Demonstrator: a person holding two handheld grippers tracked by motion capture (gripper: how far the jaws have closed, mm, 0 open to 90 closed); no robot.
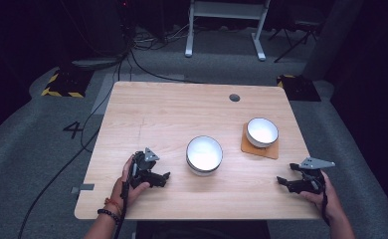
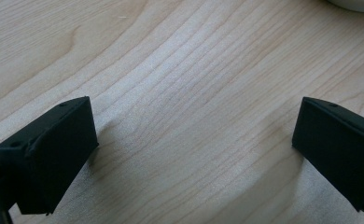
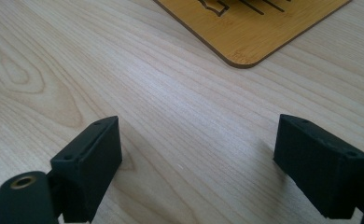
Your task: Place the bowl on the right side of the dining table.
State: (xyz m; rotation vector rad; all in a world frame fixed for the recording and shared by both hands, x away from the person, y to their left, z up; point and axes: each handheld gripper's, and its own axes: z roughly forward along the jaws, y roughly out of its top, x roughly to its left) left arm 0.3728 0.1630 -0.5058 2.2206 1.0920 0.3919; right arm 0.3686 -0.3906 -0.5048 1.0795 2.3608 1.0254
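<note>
Both sets of jaws stand spread with bare wood between them; the left gripper sits low at the lower left of the table, the right gripper at the lower right, each in a hand. Just right of the left gripper, near centre, is a large bowl; up and right of it a smaller bowl rests on a mat, whose corner shows at the top of the right gripper view.

Ahead of the left gripper, a white bowl is clipped by the top edge — ahead of the right gripper, the wooden coaster is likewise cropped.
</note>
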